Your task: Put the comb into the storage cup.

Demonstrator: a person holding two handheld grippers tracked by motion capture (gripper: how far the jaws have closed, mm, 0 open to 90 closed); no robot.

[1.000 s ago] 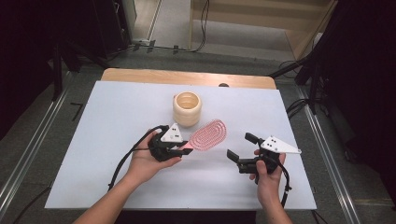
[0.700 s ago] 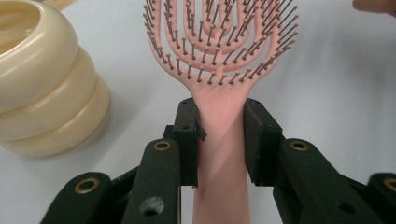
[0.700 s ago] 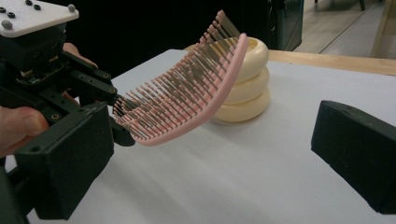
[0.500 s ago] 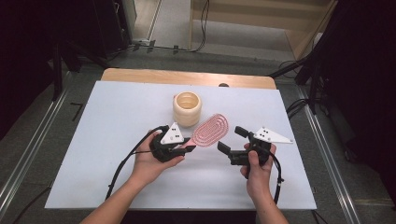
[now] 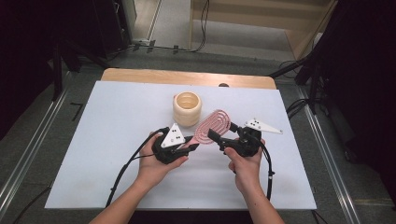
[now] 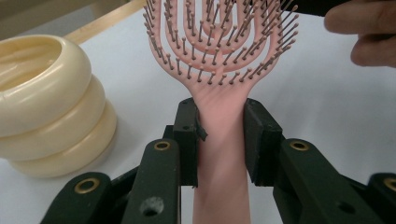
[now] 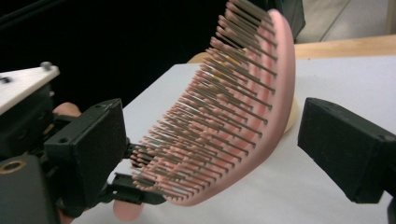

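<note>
While clenching the pink hairbrush [image 6: 219,135] handle, left claw [image 6: 219,140]; right claw [image 7: 210,154] closing, pads straddling the head untouched.

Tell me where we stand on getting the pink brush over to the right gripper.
Done: the left gripper is shut on the pink hairbrush handle and holds it off the table. In hand: the right gripper has its jaws around the bristled head; they have just been closing, with a gap on both sides. Left: probably clamp, release left, then place it, maybe by the cream ribbed cup.
</note>
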